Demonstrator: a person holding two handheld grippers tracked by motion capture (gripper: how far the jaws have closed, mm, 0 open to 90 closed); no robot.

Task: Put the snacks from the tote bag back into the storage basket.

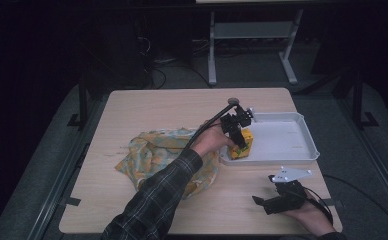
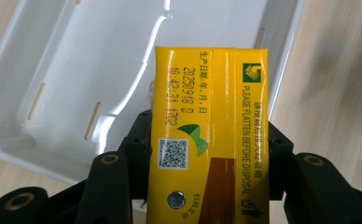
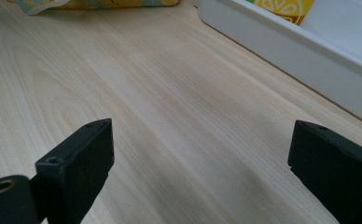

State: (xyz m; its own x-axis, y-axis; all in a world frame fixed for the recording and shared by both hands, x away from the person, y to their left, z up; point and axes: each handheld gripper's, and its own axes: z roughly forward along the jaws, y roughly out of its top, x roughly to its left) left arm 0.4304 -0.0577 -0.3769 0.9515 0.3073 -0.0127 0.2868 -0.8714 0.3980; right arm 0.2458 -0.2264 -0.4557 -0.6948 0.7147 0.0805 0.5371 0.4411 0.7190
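The right gripper [image 1: 274, 200] sits nearest, at the front right of the table [image 1: 132, 107], resting low in the person's right hand [image 1: 309, 216]. Its jaws stand wide apart with nothing between them; in the right gripper view bare wood shows in the gap.

Further in, the left gripper [image 1: 238, 142] is held by the left hand [image 1: 211, 141] at the end of a plaid sleeve [image 1: 154, 200] that reaches across from the front edge. Its jaws are clamped on a yellow drink carton [image 1: 243, 145]. In the left gripper view the carton [image 2: 209, 130] stands between the two black jaws, pressed on both sides, with printed text, a square code and a green mark on its face.

The carton is at the near left corner of the white tray [image 1: 282, 157], inside the rim or just above its floor; whether it touches the floor cannot be told. In the left gripper view the tray [image 2: 90, 60] lies behind and under the carton.

To the left of the tray, under the reaching forearm, a crumpled yellow patterned cloth [image 1: 152, 155] lies on the table, near the tray's left end.

The tray occupies the right half of the table, its far rim close to the far edge. Beyond the table, grey metal frame legs [image 1: 212, 55] stand on a dark floor.
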